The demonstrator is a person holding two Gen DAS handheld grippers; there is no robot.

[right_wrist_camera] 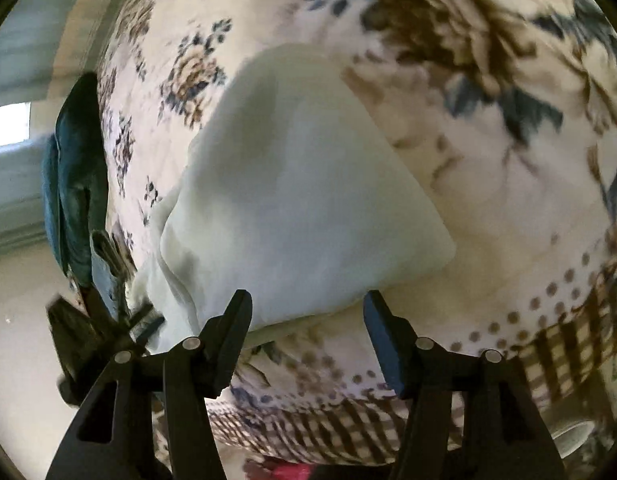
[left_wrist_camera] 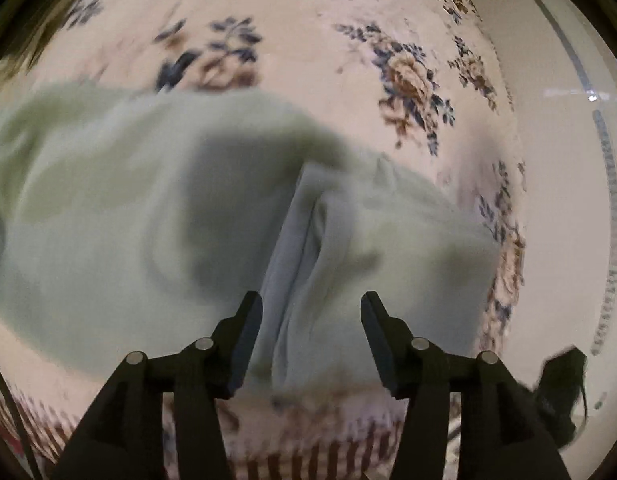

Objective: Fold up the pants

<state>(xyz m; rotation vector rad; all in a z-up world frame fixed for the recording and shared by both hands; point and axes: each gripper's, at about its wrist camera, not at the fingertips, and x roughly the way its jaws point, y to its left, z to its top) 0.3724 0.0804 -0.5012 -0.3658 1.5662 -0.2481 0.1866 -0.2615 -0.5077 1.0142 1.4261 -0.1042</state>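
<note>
Pale green pants lie folded over on a floral bedspread. In the left wrist view a vertical fold ridge runs down the cloth toward my left gripper, which is open and empty just above the cloth's near edge. In the right wrist view the pants appear as a pale folded slab with a rounded corner at the right. My right gripper is open and empty over the slab's near edge. The other gripper shows dark at the left.
The bed's near edge has a brown checked border. Beyond the bed's right side is a pale floor. A dark blue-green object stands at the bed's left side. A red item lies below the bed edge.
</note>
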